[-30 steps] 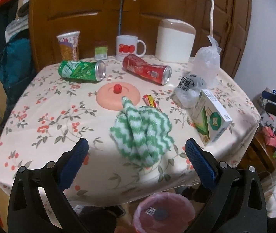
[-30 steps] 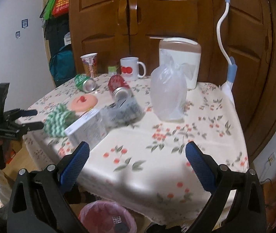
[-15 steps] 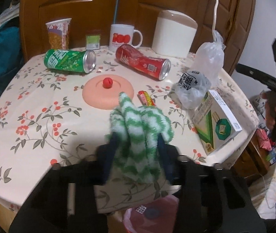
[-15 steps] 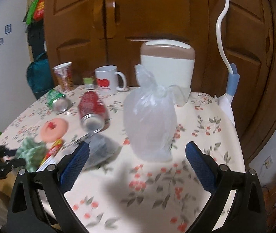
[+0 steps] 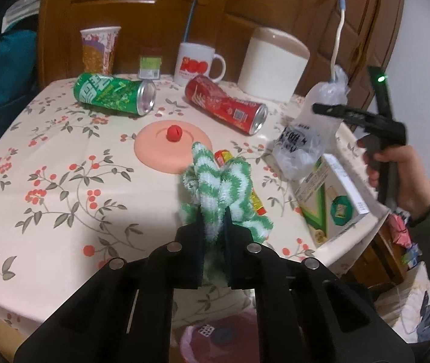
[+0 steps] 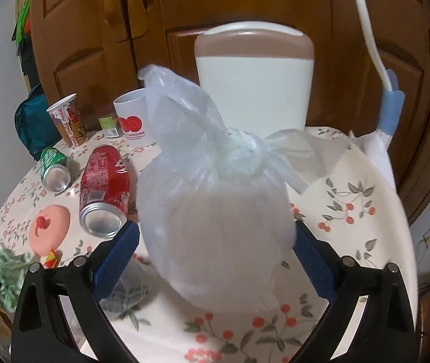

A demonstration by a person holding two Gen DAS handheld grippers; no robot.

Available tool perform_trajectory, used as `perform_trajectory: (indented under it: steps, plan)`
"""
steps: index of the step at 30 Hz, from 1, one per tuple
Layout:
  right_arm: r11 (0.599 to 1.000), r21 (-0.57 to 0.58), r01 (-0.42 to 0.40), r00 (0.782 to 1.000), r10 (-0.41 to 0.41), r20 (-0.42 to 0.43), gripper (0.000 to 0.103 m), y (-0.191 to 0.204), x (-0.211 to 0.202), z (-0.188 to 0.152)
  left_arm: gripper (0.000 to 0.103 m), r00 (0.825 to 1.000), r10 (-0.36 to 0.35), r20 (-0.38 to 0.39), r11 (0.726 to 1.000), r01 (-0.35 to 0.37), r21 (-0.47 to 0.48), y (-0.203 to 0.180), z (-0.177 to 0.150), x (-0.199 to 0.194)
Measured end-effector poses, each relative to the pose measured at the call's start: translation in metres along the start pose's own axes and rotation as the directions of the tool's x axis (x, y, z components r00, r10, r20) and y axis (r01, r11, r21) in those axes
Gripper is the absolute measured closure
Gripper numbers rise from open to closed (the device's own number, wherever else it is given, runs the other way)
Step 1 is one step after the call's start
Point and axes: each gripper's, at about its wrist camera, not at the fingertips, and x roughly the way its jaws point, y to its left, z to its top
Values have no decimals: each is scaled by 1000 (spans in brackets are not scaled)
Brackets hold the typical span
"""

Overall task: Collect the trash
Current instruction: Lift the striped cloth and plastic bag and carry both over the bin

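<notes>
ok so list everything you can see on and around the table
cloth: 1, green and white, near edge, pinched by left gripper
knotted bag: 1, clear, between right gripper's fingers
crumpled bag: 1, clear, printed, by carton
cans: 2, green and red, lying down
lid: 1, pink, centre
wrapper: 1, red and yellow, under cloth
carton: 1, white and green, right edge
paper cup: 1, back left
mug: 1, white
container: 1, cream, back
bin: 1, pink liner, below table
left gripper: shut
right gripper: open
</notes>
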Motion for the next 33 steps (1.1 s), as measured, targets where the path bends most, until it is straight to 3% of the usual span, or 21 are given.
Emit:
perform_trajectory:
  steps: [3, 4, 5, 10, 15, 23, 33]
  plan:
    - [1000, 15, -10, 1000, 11, -23, 14, -1, 13, 0, 93, 1000, -17, 25, 1000, 17, -17, 0, -2, -12]
    - [1000, 18, -6, 1000, 6, -29, 27, -2, 15, 0, 93, 999, -21, 29, 1000, 21, -17, 0, -2, -15]
    - [1000, 22, 0, 999, 1, -37, 34, -3, 18, 0, 93, 999, -25, 36, 1000, 26, -16, -1, -3, -19]
    - [999, 37, 1, 1000, 0, -30, 37, -10, 13, 0, 93, 997, -46, 66, 999, 47, -11, -7, -7, -39]
    - [1000, 30, -4, 1000, 4, 29, 37, -10, -24, -3, 93, 994, -62, 88, 998, 62, 5, -15, -14, -58]
    - [996, -46, -71, 988, 77, 135, 37, 3, -125, -27, 93, 991, -85, 103, 996, 82, 30, -28, -27, -83]
    - [977, -135, -167, 973, 186, 137, 37, 24, -232, -92, 93, 986, -149, 79, 988, 145, 53, -46, -52, -109]
